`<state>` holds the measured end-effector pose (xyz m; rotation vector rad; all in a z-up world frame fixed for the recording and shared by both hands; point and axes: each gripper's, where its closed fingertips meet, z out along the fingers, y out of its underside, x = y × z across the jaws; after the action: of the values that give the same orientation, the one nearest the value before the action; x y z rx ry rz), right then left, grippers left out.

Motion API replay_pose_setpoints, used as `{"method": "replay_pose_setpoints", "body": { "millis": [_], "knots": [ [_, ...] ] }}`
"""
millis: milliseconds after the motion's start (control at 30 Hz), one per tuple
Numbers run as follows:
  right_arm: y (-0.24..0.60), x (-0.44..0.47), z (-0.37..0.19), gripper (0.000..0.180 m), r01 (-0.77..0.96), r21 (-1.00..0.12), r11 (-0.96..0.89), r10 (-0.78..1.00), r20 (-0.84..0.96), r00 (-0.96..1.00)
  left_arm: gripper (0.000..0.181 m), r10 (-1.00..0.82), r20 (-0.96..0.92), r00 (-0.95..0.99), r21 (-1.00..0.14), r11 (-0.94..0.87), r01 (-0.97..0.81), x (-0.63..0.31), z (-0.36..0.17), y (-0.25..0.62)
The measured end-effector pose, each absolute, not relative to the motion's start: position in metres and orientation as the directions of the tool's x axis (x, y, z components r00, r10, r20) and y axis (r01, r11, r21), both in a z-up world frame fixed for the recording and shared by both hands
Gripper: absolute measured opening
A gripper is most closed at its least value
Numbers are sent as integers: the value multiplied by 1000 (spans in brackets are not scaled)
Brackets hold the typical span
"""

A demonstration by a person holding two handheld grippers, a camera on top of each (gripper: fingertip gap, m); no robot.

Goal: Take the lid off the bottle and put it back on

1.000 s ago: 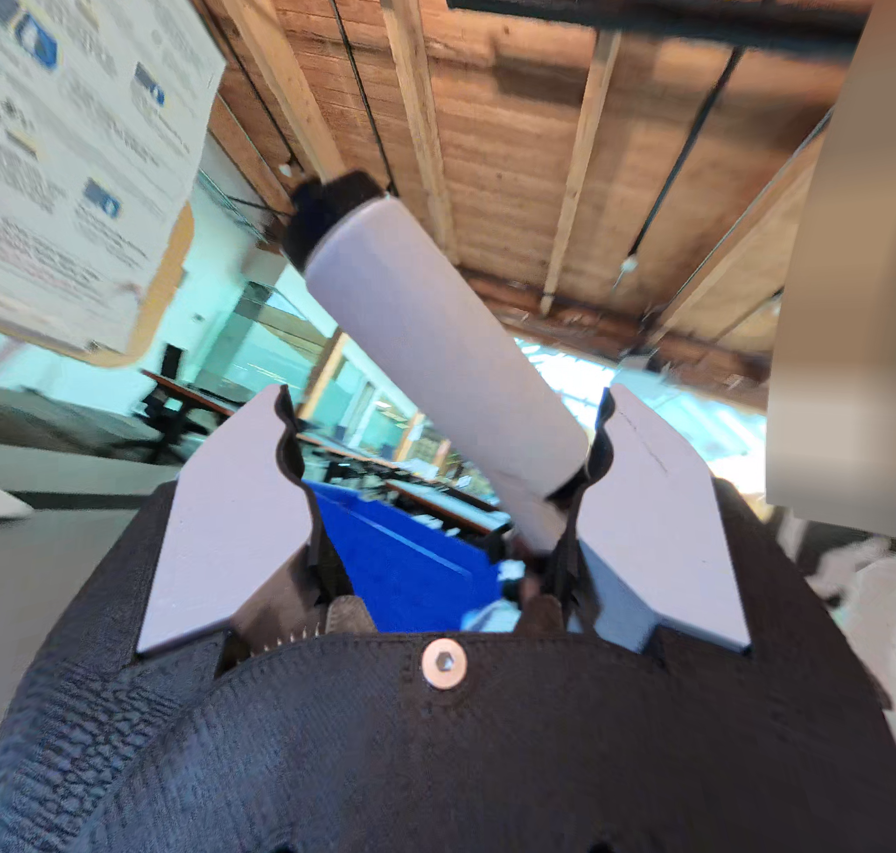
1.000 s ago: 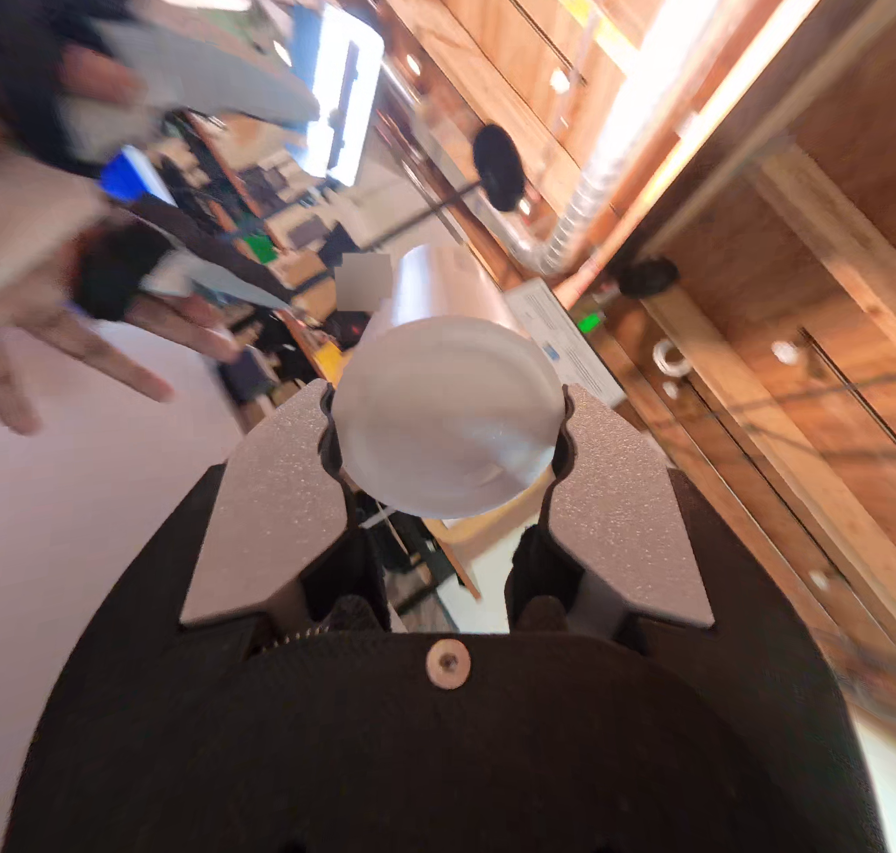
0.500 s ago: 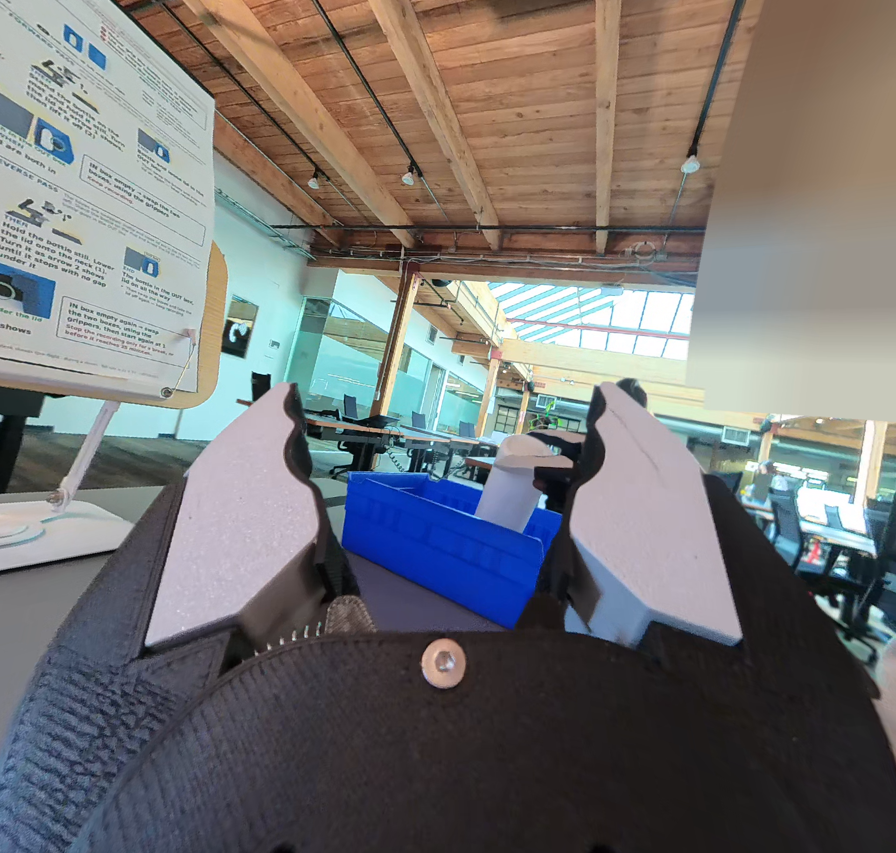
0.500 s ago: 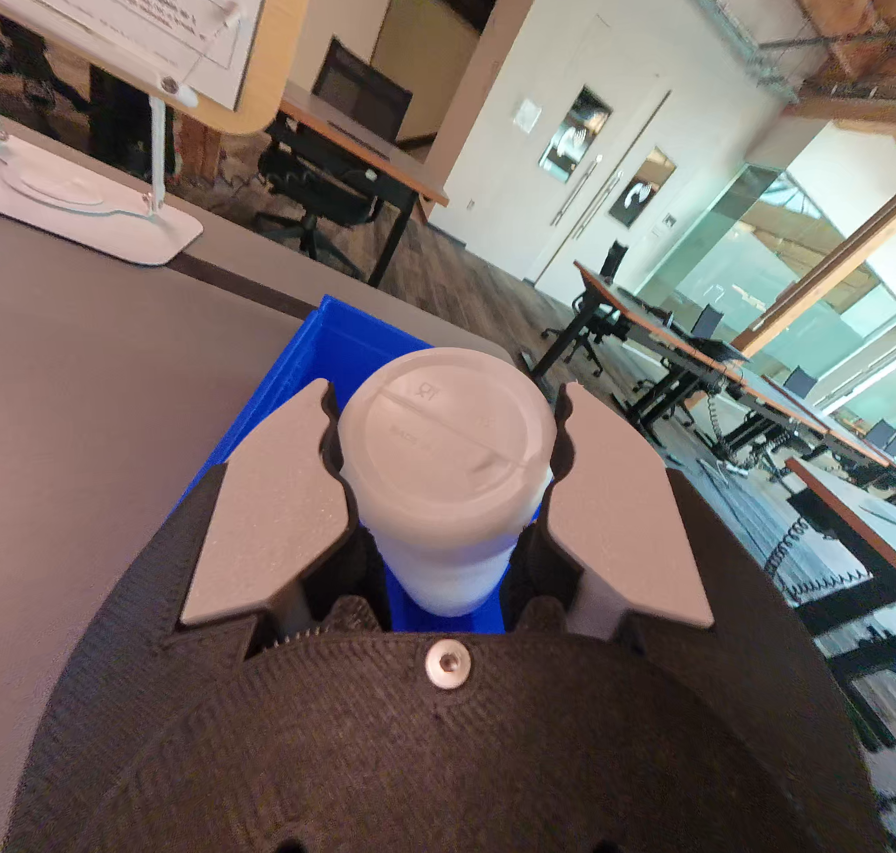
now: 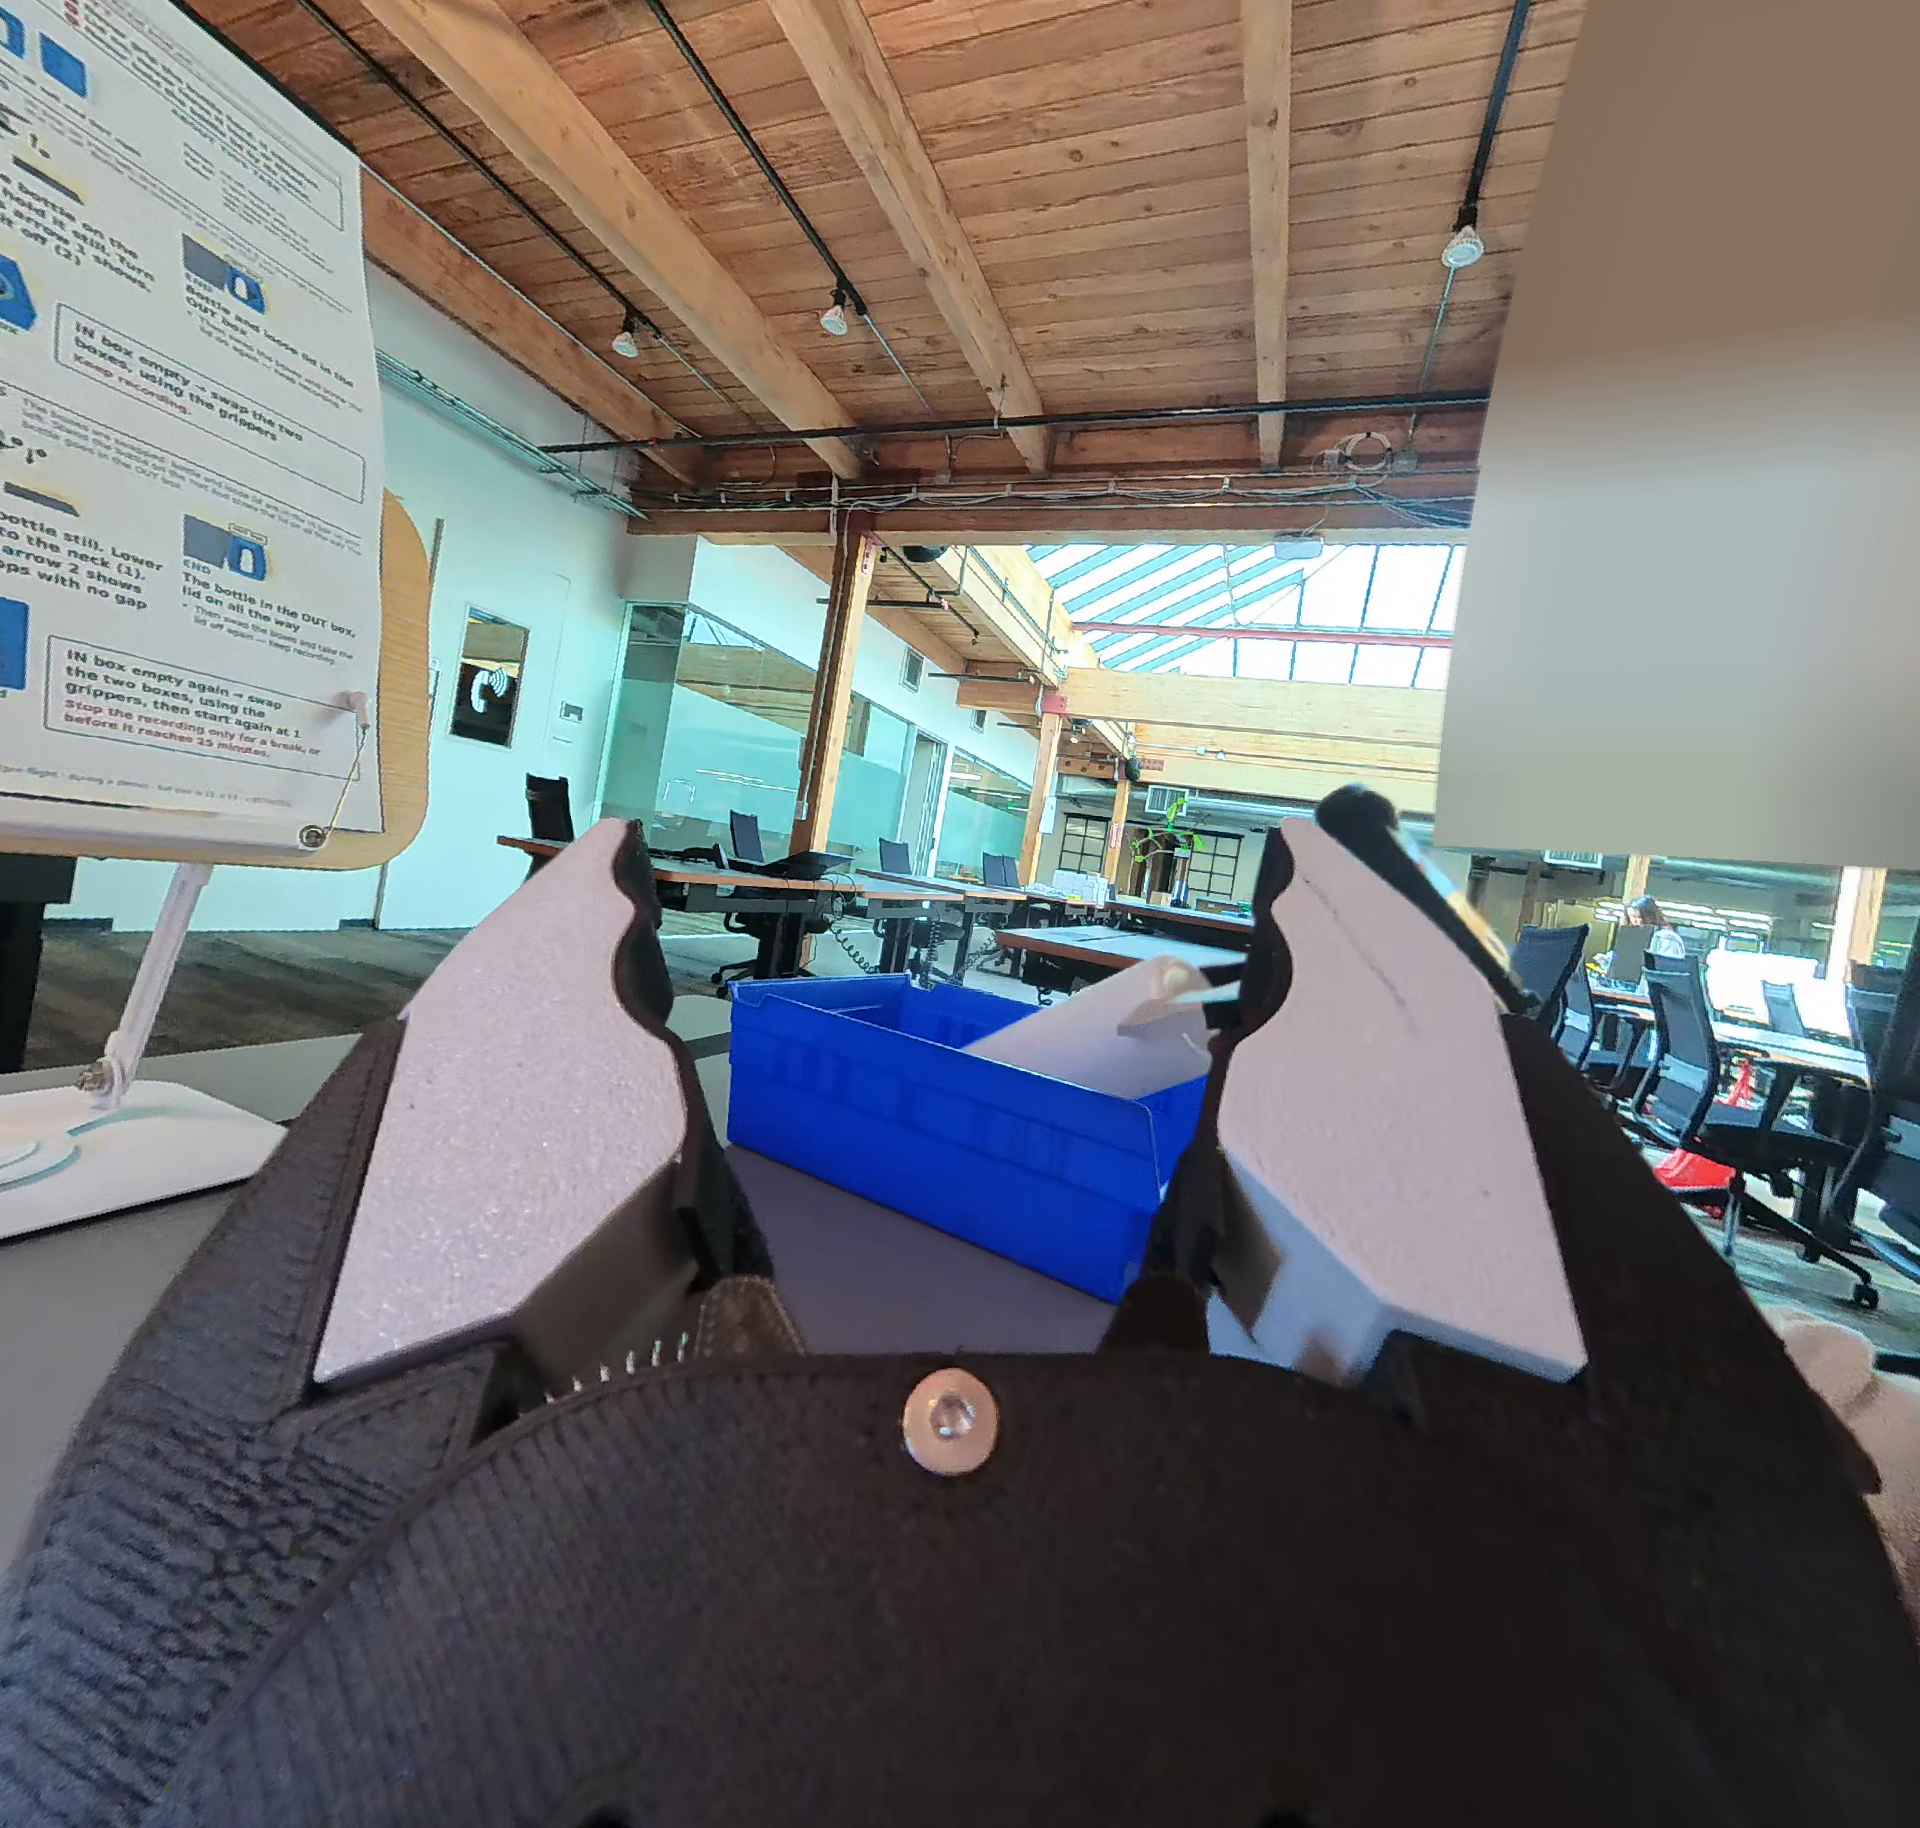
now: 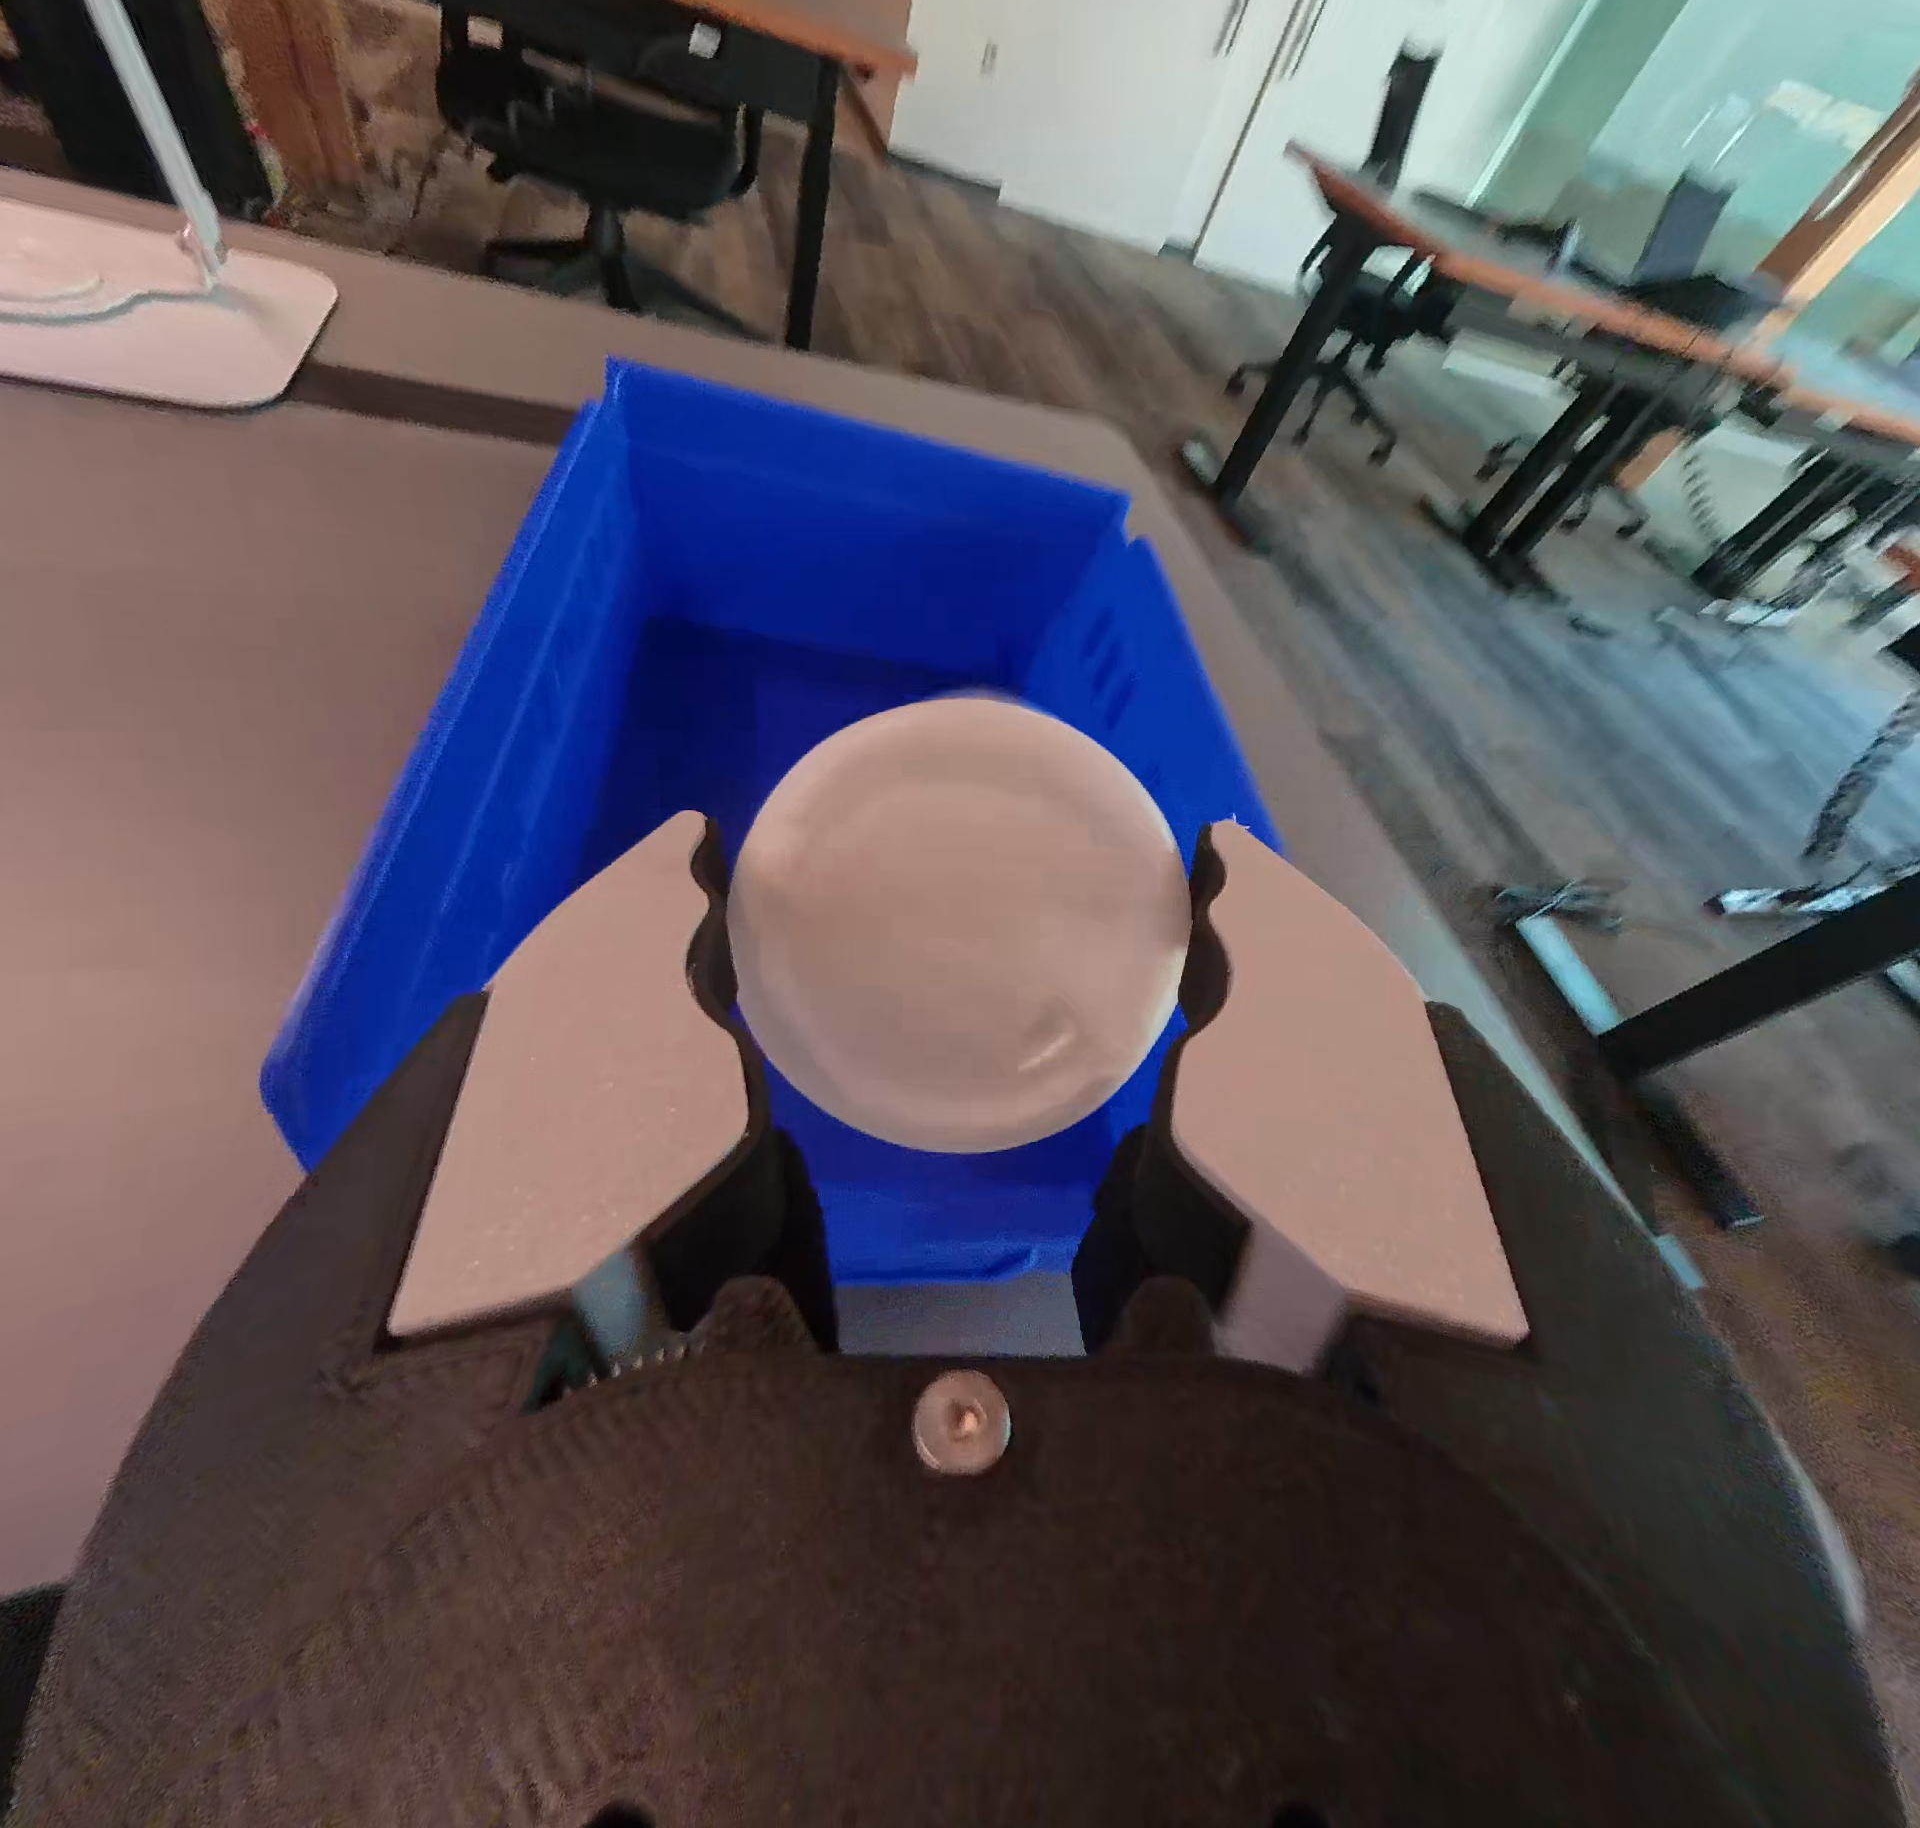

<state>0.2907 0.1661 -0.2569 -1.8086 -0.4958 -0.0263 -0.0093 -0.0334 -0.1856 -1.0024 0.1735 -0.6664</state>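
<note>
The right gripper [image 6: 958, 931] has its two gray fingers [image 6: 592, 1051] pressed on the sides of one white bottle [image 6: 956, 921], holding it tight. The round flat bottom of the bottle faces the camera, so its long body points away and down into the one blue bin [image 6: 499, 739]. The bottle's far end is hidden, so the lid cannot be seen here. The bin sits on a gray table [image 6: 208, 635], near its far edge. A white stand base [image 6: 135, 313] rests on the table off to the left. The left gripper [image 5: 951, 947] is spread wide with nothing between its two fingers [image 5: 520, 1103]. Past it sits the same blue bin [image 5: 935, 1113], with the white bottle [image 5: 1081, 1035] leaning inside it, tilted up to the right. A sheet of printed instructions [image 5: 177, 428] stands on a board at the left.
</note>
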Motion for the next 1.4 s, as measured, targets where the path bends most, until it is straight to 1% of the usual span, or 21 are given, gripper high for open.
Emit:
{"method": "replay_pose_setpoints", "body": {
  "millis": [100,200,400,500,567,700,800,900,933,967,1033,1067,1133,1167,1233,1267,1300,1333,1367,1400],
  "knots": [
    [171,281,-279,85,350,-889,-296,396,219,892,108,-596,168,785,-826,349,442,-8,-187,-32],
    [186,272,-288,86,394,-859,-327,433,235,870,108,-596,158,787,-832,349,431,-6,-187,-33],
    [206,268,-328,86,502,-733,-459,500,254,828,106,-587,139,798,-841,356,408,-5,-188,-33],
    [207,273,-338,86,525,-706,-475,512,263,818,106,-593,136,793,-858,329,394,0,-193,-30],
    [206,276,-338,86,529,-711,-464,514,271,814,106,-597,110,794,-878,317,360,6,-196,-29],
    [204,279,-319,105,498,-778,-383,503,276,819,106,-597,35,801,-925,285,252,19,-203,-33],
    [197,271,-284,118,455,-858,-237,529,278,802,106,-564,1,826,-935,292,201,21,-196,-54],
    [170,236,-235,127,345,-938,21,662,271,698,106,-415,-10,910,-920,361,154,-9,-176,-82],
    [157,223,-222,133,291,-952,98,708,273,651,106,-360,13,933,-917,367,155,-24,-170,-91],
    [146,211,-214,139,249,-956,155,741,279,610,105,-294,41,955,-920,361,151,-41,-168,-99],
    [130,197,-218,137,255,-950,182,772,298,561,104,-113,66,991,-945,313,98,-81,-175,-112],
    [125,193,-229,135,302,-940,157,778,306,549,104,-12,48,999,-962,269,49,-102,-185,-117],
    [119,190,-263,119,420,-907,38,789,285,545,104,173,-9,985,-989,143,-35,-138,-215,-125],
    [117,191,-281,107,467,-884,-31,786,267,557,104,216,-28,976,-996,73,-44,-148,-232,-125],
    [117,189,-309,99,512,-854,-96,773,260,578,104,230,-43,972,-997,-70,-27,-154,-266,-118],
    [118,188,-320,89,539,-834,-116,764,272,585,102,231,-57,971,-989,-149,-22,-155,-284,-112],
    [118,185,-332,77,587,-798,-132,767,293,571,94,224,-82,971,-972,-233,-28,-155,-301,-107],
    [117,184,-344,61,644,-752,-140,774,323,545,79,221,-115,968,-950,-310,-42,-155,-315,-102],
    [121,184,-350,54,686,-715,-133,753,377,539,71,243,-164,956,-930,-361,-68,-158,-321,-99],
    [125,185,-352,39,725,-682,-99,722,452,524,56,277,-228,933,-915,-390,-108,-164,-322,-97]
  ]
}}
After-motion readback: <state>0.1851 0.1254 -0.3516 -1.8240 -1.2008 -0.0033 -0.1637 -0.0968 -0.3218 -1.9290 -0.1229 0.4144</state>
